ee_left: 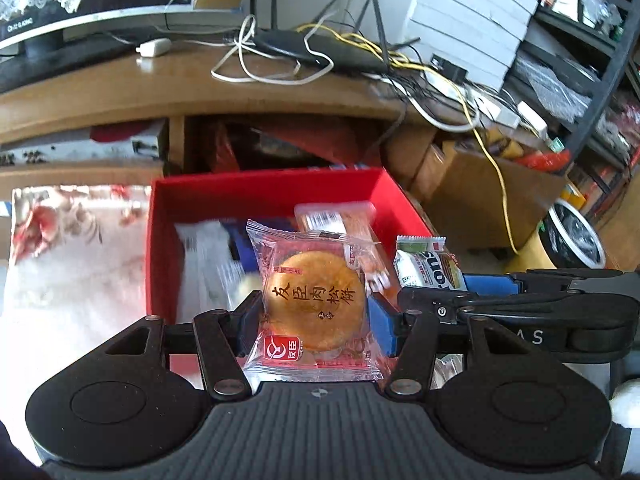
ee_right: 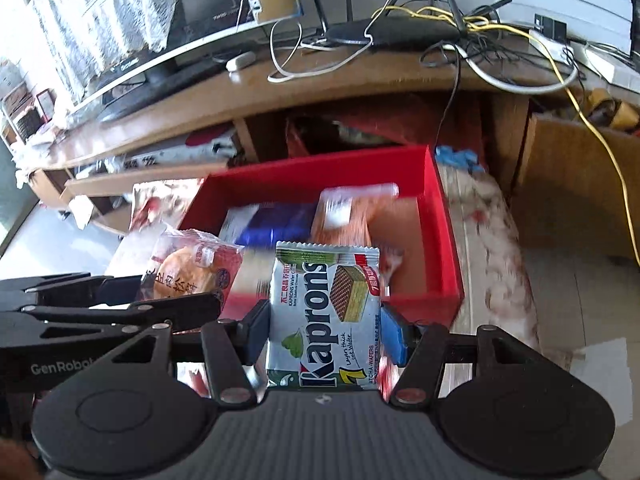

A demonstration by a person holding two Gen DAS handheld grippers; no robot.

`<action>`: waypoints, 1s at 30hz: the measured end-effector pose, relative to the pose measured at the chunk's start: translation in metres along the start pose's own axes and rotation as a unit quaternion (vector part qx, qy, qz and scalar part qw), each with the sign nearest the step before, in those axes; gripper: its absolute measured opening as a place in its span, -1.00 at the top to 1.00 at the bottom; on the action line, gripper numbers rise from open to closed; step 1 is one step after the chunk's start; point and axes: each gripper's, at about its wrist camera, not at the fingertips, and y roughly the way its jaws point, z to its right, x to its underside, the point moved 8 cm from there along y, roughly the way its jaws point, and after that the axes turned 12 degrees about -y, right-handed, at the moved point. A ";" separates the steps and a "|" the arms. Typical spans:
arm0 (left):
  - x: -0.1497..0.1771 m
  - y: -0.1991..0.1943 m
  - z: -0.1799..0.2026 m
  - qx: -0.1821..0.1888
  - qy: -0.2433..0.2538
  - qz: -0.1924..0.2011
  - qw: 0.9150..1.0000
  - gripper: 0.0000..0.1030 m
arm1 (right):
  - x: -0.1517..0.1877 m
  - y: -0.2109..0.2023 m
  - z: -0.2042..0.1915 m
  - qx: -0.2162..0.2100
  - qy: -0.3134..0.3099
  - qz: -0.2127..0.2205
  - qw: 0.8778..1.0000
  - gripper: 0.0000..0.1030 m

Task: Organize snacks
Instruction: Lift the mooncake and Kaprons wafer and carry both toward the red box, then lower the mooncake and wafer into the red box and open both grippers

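Observation:
My left gripper (ee_left: 316, 316) is shut on a clear-wrapped round pork floss cake (ee_left: 316, 304), held above the near wall of the red box (ee_left: 160, 248). My right gripper (ee_right: 324, 328) is shut on a Kaprons matcha wafer packet (ee_right: 324, 312), held above the near side of the same red box (ee_right: 444, 240). Each held snack shows in the other view: the wafer packet at the right of the left wrist view (ee_left: 428, 264), the cake at the left of the right wrist view (ee_right: 188, 268). Inside the box lie a blue packet (ee_right: 276, 224), an orange packet (ee_right: 344, 212) and a white packet (ee_left: 204, 260).
The box rests on a floral cloth (ee_left: 72, 248). Behind it stands a wooden TV bench (ee_left: 180, 84) with a monitor, a router (ee_left: 316, 48) and tangled cables. Cardboard boxes (ee_left: 472, 188) and a metal shelf stand at the right.

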 end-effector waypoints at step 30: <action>-0.032 0.055 -0.041 -0.049 -0.034 -0.006 0.998 -0.44 | -0.045 0.083 0.016 0.010 -0.003 -0.031 0.999 0.01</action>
